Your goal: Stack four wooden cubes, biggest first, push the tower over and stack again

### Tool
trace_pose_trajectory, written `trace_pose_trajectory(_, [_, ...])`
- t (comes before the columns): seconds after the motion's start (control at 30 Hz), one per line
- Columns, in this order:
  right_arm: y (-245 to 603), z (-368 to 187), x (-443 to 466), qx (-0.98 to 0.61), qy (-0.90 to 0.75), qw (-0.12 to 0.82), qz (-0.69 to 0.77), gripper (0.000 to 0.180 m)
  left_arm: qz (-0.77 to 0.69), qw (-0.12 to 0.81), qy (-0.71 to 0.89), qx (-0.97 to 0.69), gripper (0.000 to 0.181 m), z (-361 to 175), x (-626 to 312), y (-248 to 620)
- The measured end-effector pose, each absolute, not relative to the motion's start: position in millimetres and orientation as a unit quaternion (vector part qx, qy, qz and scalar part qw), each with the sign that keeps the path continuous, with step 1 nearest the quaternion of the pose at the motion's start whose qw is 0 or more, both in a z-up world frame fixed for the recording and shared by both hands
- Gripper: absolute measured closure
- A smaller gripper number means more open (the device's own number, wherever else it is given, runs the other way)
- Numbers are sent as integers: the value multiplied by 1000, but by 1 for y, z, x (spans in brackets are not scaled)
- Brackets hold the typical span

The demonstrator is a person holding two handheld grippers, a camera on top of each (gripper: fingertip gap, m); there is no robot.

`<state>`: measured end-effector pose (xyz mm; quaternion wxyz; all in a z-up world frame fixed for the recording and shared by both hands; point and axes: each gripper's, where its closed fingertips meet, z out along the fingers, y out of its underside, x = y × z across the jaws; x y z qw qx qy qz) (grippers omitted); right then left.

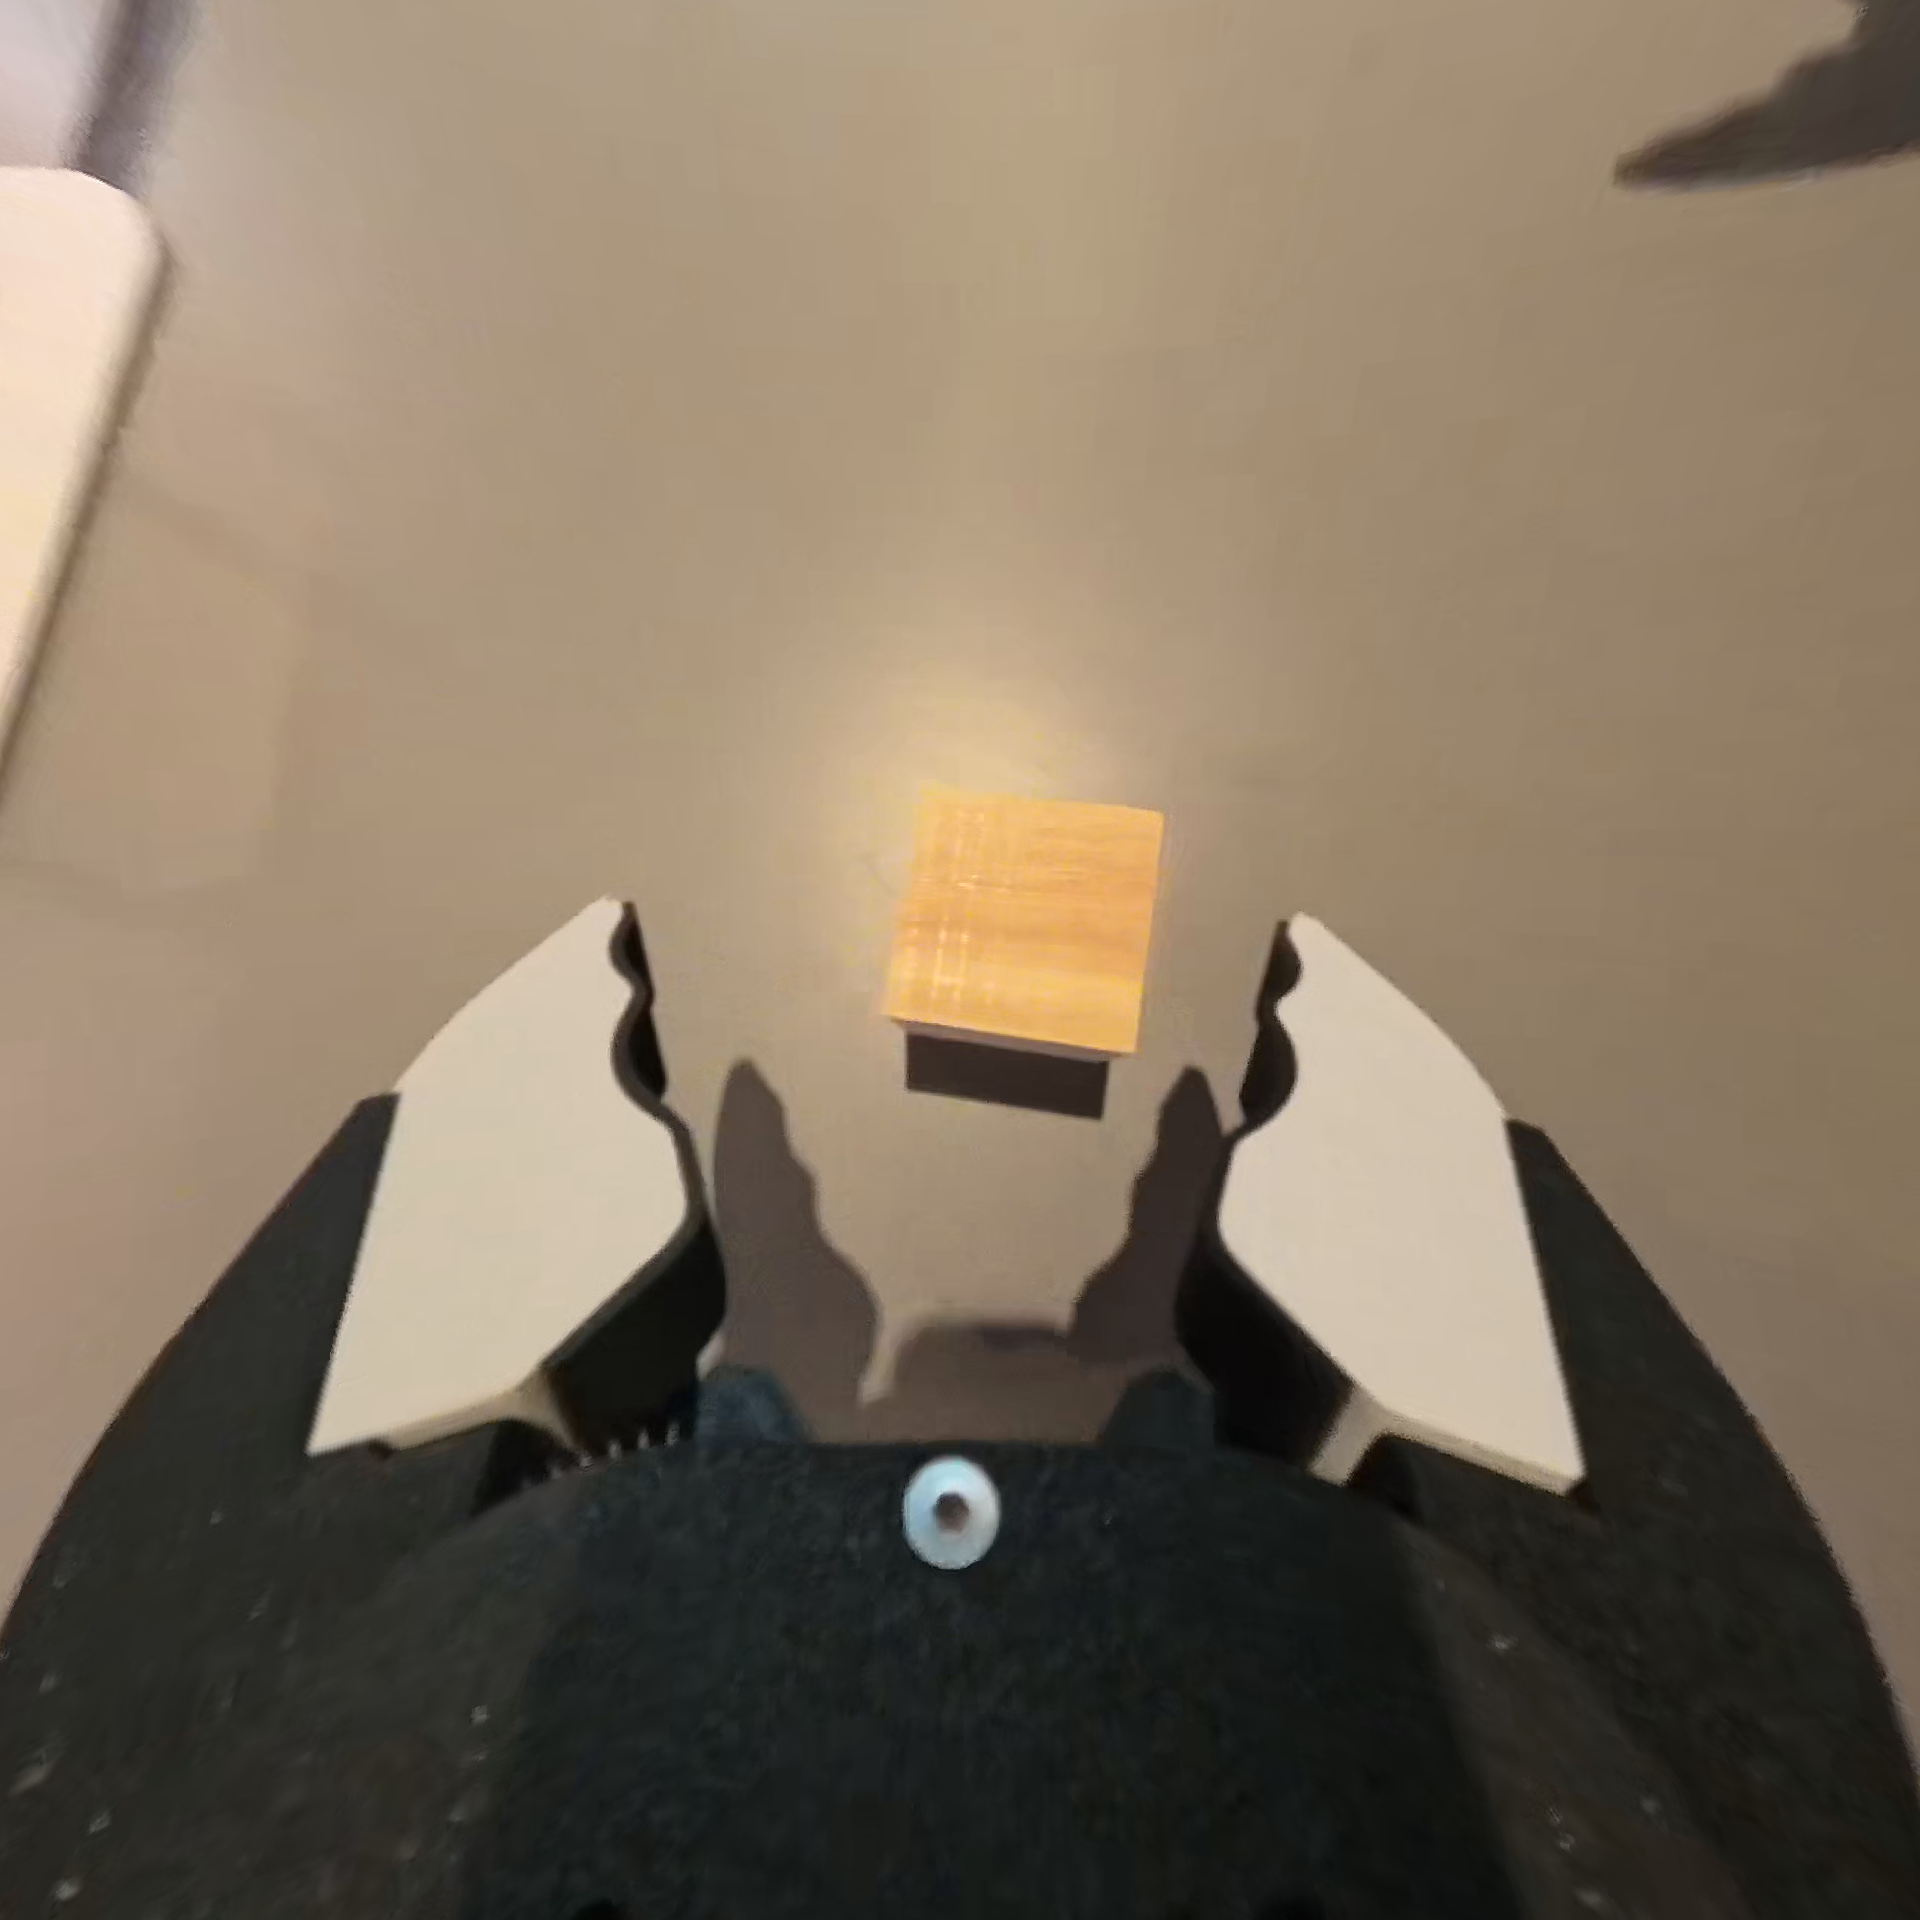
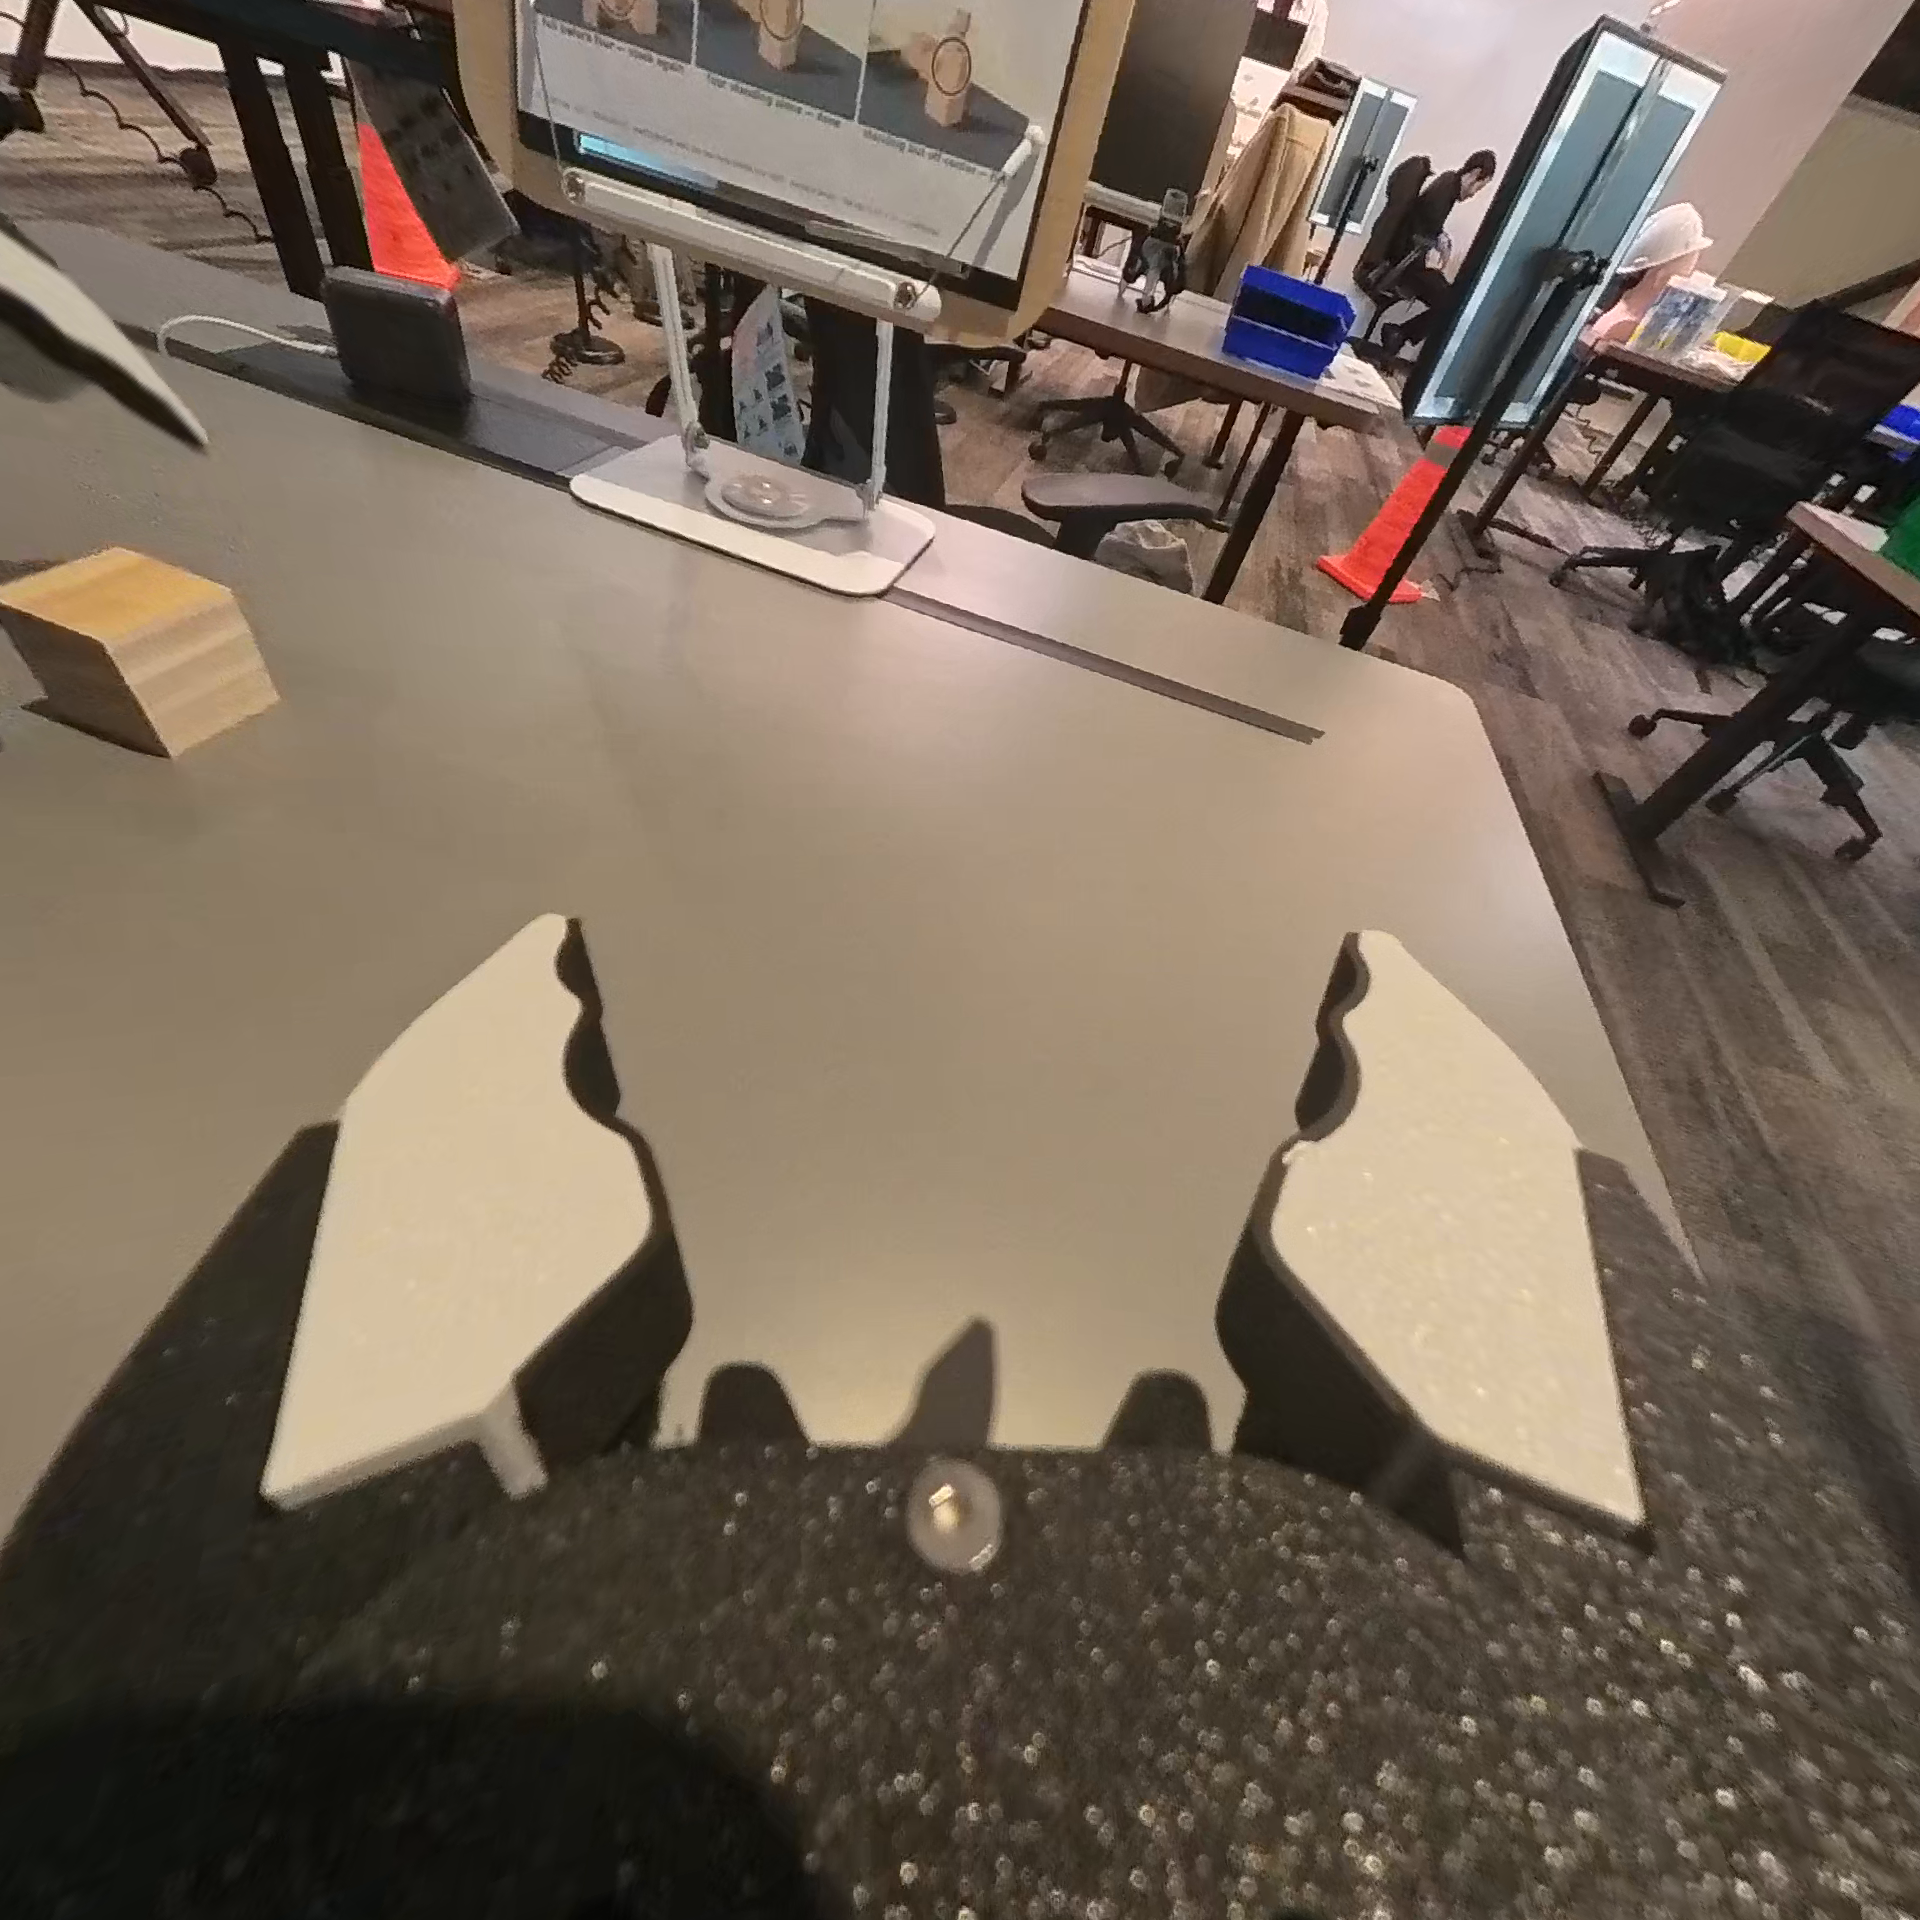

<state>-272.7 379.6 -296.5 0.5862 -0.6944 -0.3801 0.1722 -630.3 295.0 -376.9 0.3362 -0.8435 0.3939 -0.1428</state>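
Observation:
In the left wrist view a wooden cube (image 1: pixel 1023 923) sits alone on the grey table (image 1: pixel 935 468), seen from above. My left gripper (image 1: pixel 956 920) is open and hangs over it, with the cube just ahead of the gap between the fingertips. In the right wrist view a wooden cube (image 2: pixel 140 646) lies on the table at the far left edge of the frame. My right gripper (image 2: pixel 961 930) is open and empty, low over bare table (image 2: pixel 935 779), well to the right of that cube. No other cubes show.
A white tablet stand base (image 2: pixel 753 514) with a screen (image 2: pixel 790 114) above it stands at the table's back edge. A dark box (image 2: pixel 395 327) sits at the back left. The table's right edge (image 2: pixel 1621 987) drops to the floor. A pale object (image 1: pixel 62 416) lies at the left.

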Motion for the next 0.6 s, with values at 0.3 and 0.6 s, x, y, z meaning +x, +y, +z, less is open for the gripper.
trace_pose_trajectory(0.3, [384,-293,-273,-692,-375,591,179,52,-84,591,193,-779,62,-268,-645,220])
trace_pose_trajectory(0.6, [382,-289,-270,-687,-373,596,182,52,12,614,49,-787,82,-253,-710,88])
